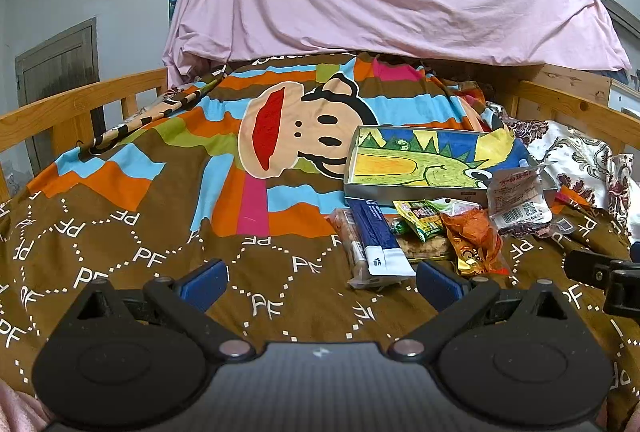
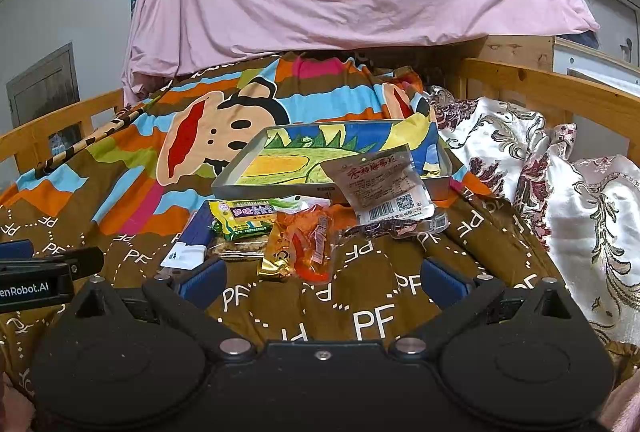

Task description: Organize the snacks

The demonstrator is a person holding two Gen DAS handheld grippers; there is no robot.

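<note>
On the bed's monkey-print quilt (image 1: 160, 192), a heap of snack packets (image 2: 296, 236) lies just in front of a shallow metal tray (image 2: 280, 188) (a white packet (image 2: 384, 188) leans on its rim). The right gripper (image 2: 322, 282) has its fingers apart, empty, just short of the orange packet (image 2: 304, 244). The left gripper (image 1: 320, 282), fingers likewise apart, sits beside the blue-and-white packet (image 1: 378, 236).

**Matching black grippers, blue pads**

Both rigs look identical: the left gripper (image 1: 320, 282) and right gripper (image 2: 322, 280) have matte black bodies, two round discs at 7 and 5 o'clock, silver pivot screws, angular link arms and ribbed blue fingertips (image 2: 204, 280). The left one's side reads "enRobot.AI" in white, seen at 9 o'clock from the right wrist.
</note>
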